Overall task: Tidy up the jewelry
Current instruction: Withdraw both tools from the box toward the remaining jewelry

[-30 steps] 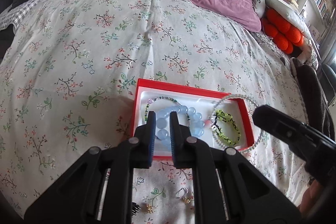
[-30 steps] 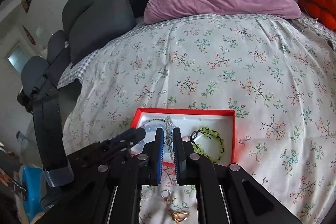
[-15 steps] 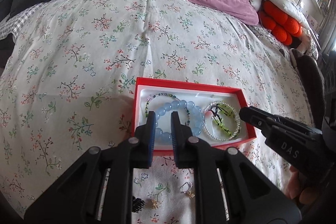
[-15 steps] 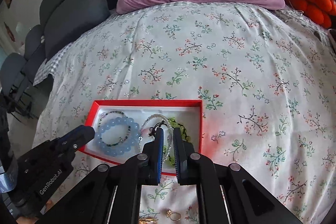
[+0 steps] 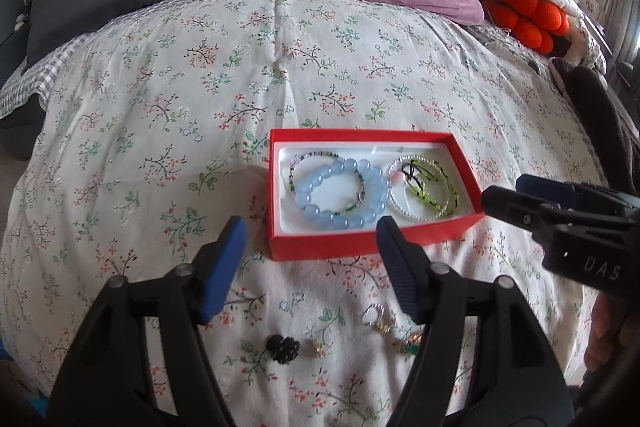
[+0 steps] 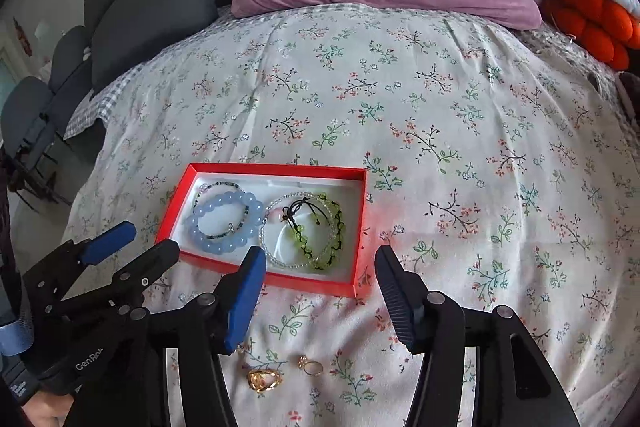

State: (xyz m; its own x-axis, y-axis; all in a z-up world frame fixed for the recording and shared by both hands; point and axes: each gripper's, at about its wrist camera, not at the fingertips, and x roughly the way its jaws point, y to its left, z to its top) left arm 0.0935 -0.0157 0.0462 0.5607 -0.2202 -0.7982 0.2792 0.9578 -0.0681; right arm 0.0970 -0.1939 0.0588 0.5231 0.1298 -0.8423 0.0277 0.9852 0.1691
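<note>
Both tongs were opening with nothing between the jaws. The left gripper (image 5: 310,241) hung over the near edge of the shallow red cardboard box with a white liner (image 5: 332,249), its blue pads straddling the front left corner without touching it. The right gripper (image 6: 320,267) did the same at the front right corner, also clear of the rim.

Box sat flat on the floral-print bedspread (image 5: 200,75), long side toward the hands, probably so both tongs could reach in without crossing. Contents were split by side: the chunky pale-blue bead bracelet (image 5: 340,193) lay on top of a thin dark multicolour beaded strand (image 5: 296,171) in the left half; the clear crystal bead bangle (image 5: 408,211) overlapped the lime-green and black knotted cord bracelet (image 5: 436,195) in the right half. Looked like bracelets were grouped in the box, one pile per hand.

Small pieces were still loose on the bedspread nearer the person: a black bobbly earring pair (image 5: 283,347), a small gold stud (image 5: 317,348), a silver ring (image 5: 374,315), a green-stone piece (image 5: 412,346) partly hidden by the left tong's arm. Right view showed a chunky gold ring (image 6: 264,379) and a thin gold ring (image 6: 310,366).

My read: bracelet step done, small items next. They're tiny and on soft fabric, so expect pinching cloth along with the metal.
</note>
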